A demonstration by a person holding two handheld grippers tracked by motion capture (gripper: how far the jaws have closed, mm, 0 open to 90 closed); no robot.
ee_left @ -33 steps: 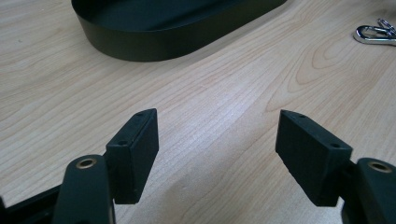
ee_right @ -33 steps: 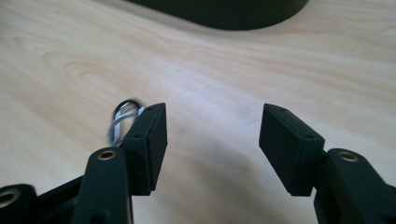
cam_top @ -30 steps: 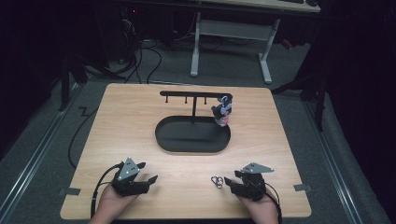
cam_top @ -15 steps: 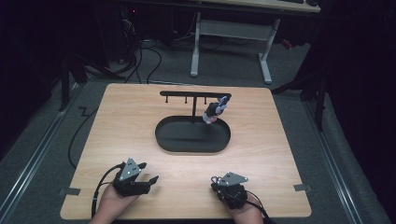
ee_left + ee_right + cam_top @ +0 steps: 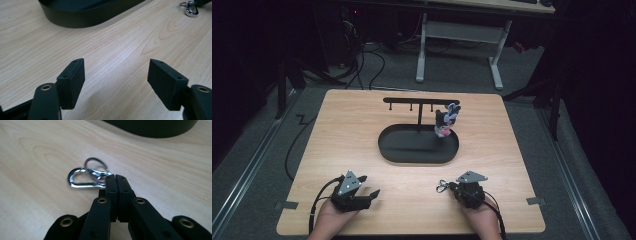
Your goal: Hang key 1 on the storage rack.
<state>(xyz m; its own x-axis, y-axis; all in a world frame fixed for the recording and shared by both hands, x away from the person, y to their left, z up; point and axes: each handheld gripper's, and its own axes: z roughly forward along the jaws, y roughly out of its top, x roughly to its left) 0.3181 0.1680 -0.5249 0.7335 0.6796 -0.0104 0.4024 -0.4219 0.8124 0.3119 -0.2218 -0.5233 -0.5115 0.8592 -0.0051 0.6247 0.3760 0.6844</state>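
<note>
A silver key ring with a snap clasp (image 5: 85, 178) lies on the wooden table (image 5: 512, 150), at the front right (image 5: 442, 187). My right gripper (image 5: 115, 178) points at it from the right (image 5: 453, 189). Its jaws are pressed together, and the clasp's near end is pinched at their tips. At the front left, my left gripper (image 5: 371, 196) rests low on the table. Its jaws stand wide open (image 5: 116, 75) with bare wood between them. A black oval tray (image 5: 394, 150) sits mid-table and carries a T-shaped hook rack (image 5: 421, 101). A small toy figure (image 5: 445, 121) hangs from a right-hand hook.
The tray's dark wall (image 5: 82, 20) lies just ahead of the left gripper. The clasp (image 5: 190, 9) shows at the upper right of the left gripper view. Beyond the table are dark floor, cables and a white desk frame (image 5: 459, 35).
My right hand swung in over the key ring and then shifted, and its jaws went from open to shut. The hanging toy figure swung on its hook. My left hand stayed still.
</note>
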